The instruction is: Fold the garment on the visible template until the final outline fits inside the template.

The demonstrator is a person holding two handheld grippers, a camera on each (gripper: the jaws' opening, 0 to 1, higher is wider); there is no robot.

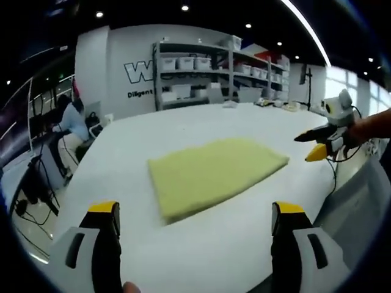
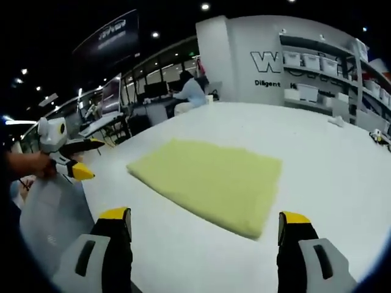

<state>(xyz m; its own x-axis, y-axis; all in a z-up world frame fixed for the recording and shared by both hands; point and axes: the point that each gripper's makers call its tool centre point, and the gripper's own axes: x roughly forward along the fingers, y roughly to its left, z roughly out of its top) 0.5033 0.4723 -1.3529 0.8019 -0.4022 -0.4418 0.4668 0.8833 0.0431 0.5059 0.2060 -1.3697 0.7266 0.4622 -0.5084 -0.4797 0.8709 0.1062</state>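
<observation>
A pale yellow garment (image 1: 214, 174) lies folded into a flat, roughly rectangular shape on the white table (image 1: 183, 125). My left gripper (image 1: 195, 213) is open, its yellow-tipped jaws spread wide just short of the garment's near edge and holding nothing. In the right gripper view the garment (image 2: 214, 180) lies ahead of my right gripper (image 2: 204, 217), which is also open and wide. Each gripper hovers off one side of the cloth: the right gripper (image 1: 317, 145) shows to the garment's right in a hand (image 1: 369, 125), the left gripper (image 2: 73, 160) to its left.
Shelves with white bins (image 1: 201, 64) stand behind the table's far end. A person sits at a desk (image 1: 70, 119) off the table's left side, also seen at the back (image 2: 189, 91). Small items (image 1: 229, 104) lie at the far edge. A cable (image 1: 335, 177) hangs by the right edge.
</observation>
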